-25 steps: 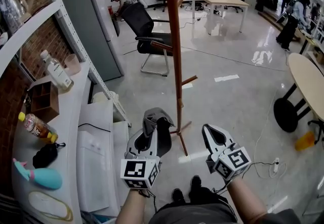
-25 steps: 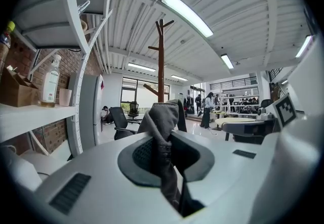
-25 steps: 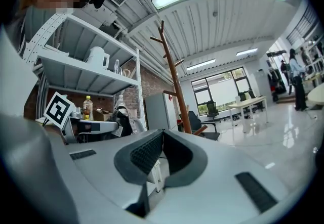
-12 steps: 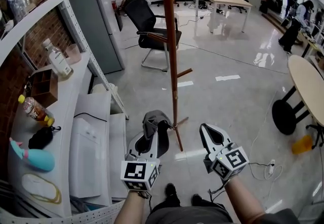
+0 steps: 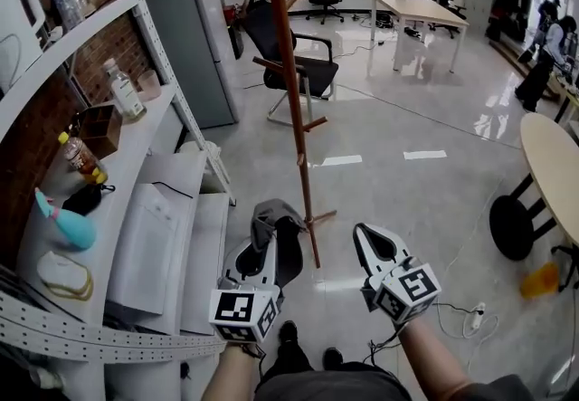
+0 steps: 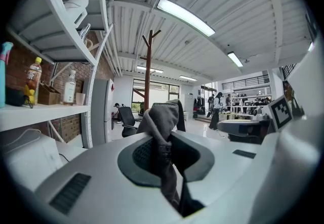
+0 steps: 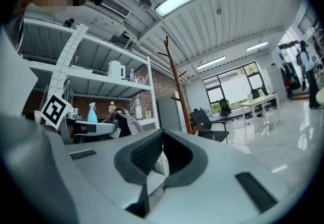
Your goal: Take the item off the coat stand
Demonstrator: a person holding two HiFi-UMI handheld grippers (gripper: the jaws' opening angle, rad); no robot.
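Head view: left gripper (image 5: 271, 243) jaws pinch a grey cloth (image 5: 269, 214), clear of the stand (image 5: 288, 73), which rises just beyond.
Left gripper view: cloth stands upright between narrow jaws.
Right gripper view: right gripper (image 7: 160, 134) jaws together, empty.

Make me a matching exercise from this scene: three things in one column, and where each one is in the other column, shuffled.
Things:
1. grey cloth
2. coat stand
3. teal spray bottle

Places:
A. on the shelf at the left
B. clamped in the left gripper
C. standing on the floor, nothing hung on it

Pairs: 1-B, 2-C, 3-A
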